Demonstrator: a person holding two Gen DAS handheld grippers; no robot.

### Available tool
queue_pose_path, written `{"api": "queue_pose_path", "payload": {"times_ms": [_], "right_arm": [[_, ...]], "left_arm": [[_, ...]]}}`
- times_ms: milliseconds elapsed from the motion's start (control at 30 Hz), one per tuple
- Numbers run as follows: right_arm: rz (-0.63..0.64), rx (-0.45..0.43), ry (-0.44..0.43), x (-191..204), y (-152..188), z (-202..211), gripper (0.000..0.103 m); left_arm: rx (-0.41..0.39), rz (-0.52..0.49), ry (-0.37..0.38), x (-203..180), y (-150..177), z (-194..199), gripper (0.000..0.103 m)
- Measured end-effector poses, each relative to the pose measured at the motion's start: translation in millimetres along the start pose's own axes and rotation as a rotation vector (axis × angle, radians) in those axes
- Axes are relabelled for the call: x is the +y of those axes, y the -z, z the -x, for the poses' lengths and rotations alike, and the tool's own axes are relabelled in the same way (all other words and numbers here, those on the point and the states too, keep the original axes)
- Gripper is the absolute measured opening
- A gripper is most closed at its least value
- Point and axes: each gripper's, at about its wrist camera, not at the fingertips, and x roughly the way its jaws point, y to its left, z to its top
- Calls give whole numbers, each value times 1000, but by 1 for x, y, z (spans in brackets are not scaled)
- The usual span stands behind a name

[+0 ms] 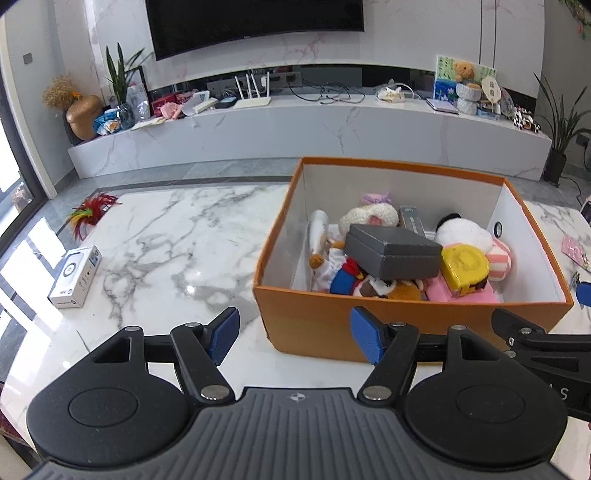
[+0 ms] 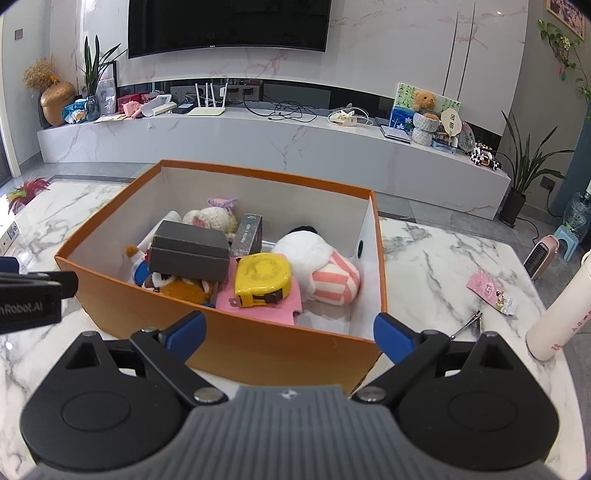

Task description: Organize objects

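Showing white box (image 1: 75, 277) left view only; bottle (image 2: 561, 314) right only.

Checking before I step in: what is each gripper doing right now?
Left gripper: jaws open, holding nothing.
Right gripper: jaws open, holding nothing.

Wall-mounted television (image 2: 227, 27), potted plant (image 2: 524, 173), white router (image 2: 207, 107), gold vase (image 2: 55, 103)

A white marble table (image 1: 177, 236) fills the foreground. At twelve o'clock a dark television (image 2: 229, 26) hangs on a marbled wall (image 2: 388, 48) above a long, cluttered marble console (image 2: 258, 140). Potted plants (image 2: 524, 173) stand at three o'clock. Daylight enters through a window (image 1: 11, 177) at nine o'clock.
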Motion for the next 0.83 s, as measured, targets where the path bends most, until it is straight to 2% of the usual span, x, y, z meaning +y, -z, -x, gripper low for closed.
{"api": "queue_pose_path", "payload": {"times_ms": [600, 733, 833], "right_arm": [[23, 11, 3, 2, 3, -2, 97], [24, 14, 5, 2, 4, -2, 97], [28, 15, 5, 2, 4, -3, 98]], "left_arm": [[15, -21, 37, -6, 5, -3, 80], [8, -32, 34, -8, 5, -4, 87], [2, -40, 32, -9, 5, -4, 87]]}}
